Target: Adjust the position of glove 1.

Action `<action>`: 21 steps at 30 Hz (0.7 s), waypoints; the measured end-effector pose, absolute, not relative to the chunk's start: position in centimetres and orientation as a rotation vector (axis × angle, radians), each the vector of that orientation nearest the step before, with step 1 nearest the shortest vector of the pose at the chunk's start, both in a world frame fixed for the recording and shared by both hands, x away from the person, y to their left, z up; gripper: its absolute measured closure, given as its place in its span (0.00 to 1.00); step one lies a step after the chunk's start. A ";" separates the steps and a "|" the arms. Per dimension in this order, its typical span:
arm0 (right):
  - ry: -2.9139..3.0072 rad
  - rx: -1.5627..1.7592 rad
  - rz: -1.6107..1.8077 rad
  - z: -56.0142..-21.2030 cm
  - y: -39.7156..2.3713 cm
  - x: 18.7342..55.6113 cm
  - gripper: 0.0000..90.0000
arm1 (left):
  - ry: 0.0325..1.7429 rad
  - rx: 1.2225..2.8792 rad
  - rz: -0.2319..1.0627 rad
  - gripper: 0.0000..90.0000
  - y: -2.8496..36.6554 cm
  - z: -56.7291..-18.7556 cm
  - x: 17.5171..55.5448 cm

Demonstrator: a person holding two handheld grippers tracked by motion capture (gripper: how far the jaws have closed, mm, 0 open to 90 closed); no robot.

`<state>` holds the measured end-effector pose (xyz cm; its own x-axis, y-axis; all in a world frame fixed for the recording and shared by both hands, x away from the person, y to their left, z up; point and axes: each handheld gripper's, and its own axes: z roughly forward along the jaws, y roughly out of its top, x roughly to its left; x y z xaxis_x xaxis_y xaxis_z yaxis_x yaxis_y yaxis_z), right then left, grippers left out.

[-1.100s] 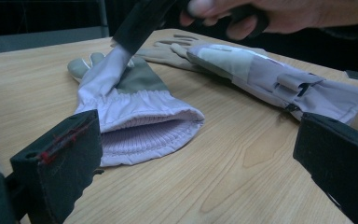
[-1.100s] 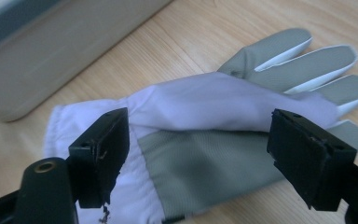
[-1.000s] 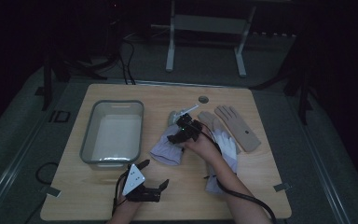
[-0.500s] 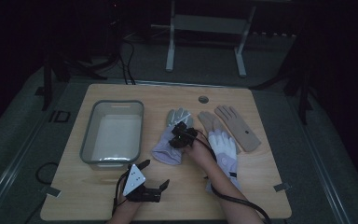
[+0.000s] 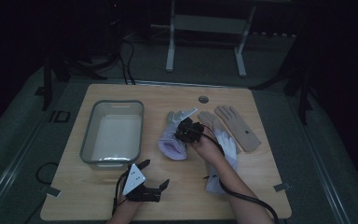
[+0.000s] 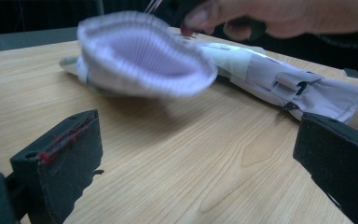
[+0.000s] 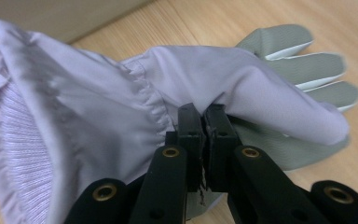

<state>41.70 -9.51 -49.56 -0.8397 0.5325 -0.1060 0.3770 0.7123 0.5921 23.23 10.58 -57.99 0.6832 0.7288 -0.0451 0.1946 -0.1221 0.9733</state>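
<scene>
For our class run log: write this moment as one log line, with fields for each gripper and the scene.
right gripper: shut on lavender glove, lifting it | left gripper: open, idle near table front | tray: left of glove

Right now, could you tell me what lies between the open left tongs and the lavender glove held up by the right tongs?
Bare wooden table, as the left gripper view shows between the left tongs and the lavender glove; the right tongs pinch it.

left claw point(image 6: 196, 172): black jaws, red marks | right claw point(image 7: 201, 128): black, brass screws
</scene>
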 end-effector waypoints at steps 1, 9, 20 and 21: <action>2.641 0.696 0.833 -49.2 -9.7 41.6 0.97 | 0.758 1.667 0.542 0.02 10.6 -58.0 23.2; 2.608 0.419 0.826 -46.9 -11.1 39.3 0.97 | 0.759 1.666 0.547 0.02 10.6 -58.0 23.2; 2.650 0.361 0.755 -49.8 -12.7 38.6 0.97 | 0.759 1.665 0.547 0.02 10.6 -58.0 23.2; 2.660 0.357 0.748 -50.2 -12.6 38.7 0.97 | 0.759 1.664 0.547 0.02 10.6 -58.0 23.2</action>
